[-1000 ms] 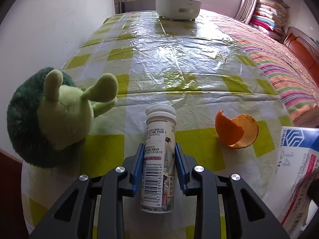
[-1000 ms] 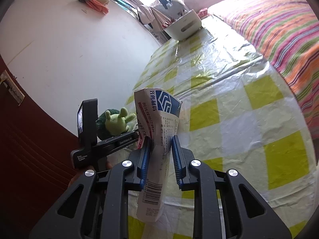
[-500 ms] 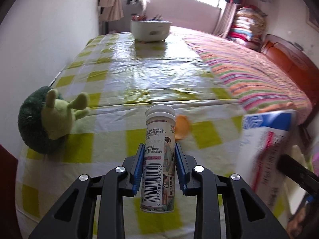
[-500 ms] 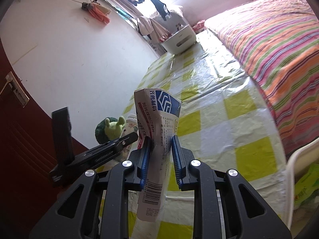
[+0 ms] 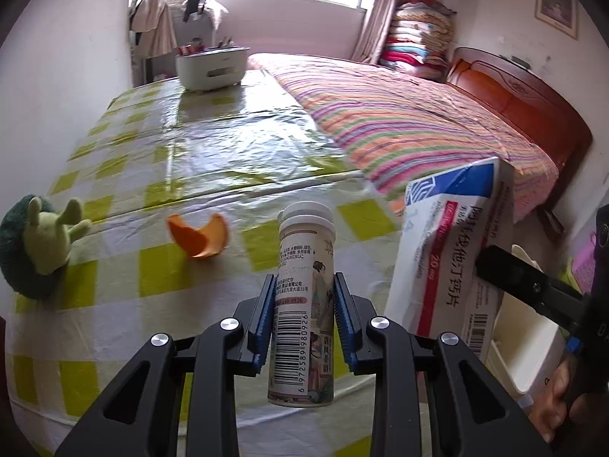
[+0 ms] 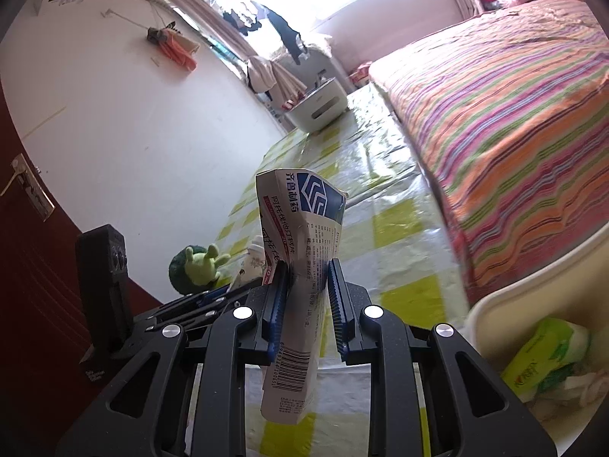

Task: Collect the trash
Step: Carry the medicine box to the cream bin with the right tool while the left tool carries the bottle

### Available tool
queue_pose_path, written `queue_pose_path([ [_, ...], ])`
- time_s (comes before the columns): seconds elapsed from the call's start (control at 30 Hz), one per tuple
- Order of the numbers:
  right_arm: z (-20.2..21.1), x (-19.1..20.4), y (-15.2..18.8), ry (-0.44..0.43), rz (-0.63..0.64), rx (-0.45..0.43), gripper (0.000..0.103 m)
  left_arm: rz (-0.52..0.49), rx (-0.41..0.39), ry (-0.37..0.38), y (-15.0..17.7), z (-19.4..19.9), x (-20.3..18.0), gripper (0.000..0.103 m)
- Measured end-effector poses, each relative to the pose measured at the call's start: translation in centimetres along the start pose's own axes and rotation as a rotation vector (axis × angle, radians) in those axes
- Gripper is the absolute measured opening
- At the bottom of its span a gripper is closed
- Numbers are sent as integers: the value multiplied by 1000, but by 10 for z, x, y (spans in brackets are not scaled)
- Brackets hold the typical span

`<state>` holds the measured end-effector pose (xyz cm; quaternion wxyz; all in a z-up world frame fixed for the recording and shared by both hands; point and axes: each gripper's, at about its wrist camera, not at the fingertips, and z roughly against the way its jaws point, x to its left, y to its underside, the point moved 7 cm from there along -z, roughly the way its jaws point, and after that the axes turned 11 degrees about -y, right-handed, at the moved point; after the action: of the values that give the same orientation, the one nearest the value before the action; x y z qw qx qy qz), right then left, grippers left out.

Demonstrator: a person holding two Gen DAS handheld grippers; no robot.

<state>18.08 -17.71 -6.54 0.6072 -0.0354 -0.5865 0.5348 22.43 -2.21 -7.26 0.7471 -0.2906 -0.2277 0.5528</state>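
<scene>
My left gripper is shut on a white tablet tube with a barcode label, held upright above the table's near edge. My right gripper is shut on a crumpled white and blue medicine box; that box also shows at the right of the left wrist view. An orange peel lies on the green-checked tablecloth. A cream waste bin with a green packet and wrappers inside sits at the lower right of the right wrist view. The left gripper shows to the box's left.
A green plush toy sits at the table's left edge. A white container stands at the far end. A striped bed runs along the right. A dark red door is at the left. A hand grips the right tool.
Both grippers have drawn back and swung right with their loads. The peel and plush toy have shifted left in the left wrist view, and the waste bin has come into the right wrist view.
</scene>
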Motion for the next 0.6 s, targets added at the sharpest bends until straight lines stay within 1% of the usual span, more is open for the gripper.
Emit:
queue_pose_path([
  [0.37,33,-19,-6,36,-16,-64,21,-93,-44,54,0,13,-50,29],
  [0.5,40,-22,-5,44,-18,-78,21,-114,-57,59,1,14,-58,29],
  [0.6,43,-25,-6,52,-21,-86,21,-108,-52,62,2,13,-57,29],
])
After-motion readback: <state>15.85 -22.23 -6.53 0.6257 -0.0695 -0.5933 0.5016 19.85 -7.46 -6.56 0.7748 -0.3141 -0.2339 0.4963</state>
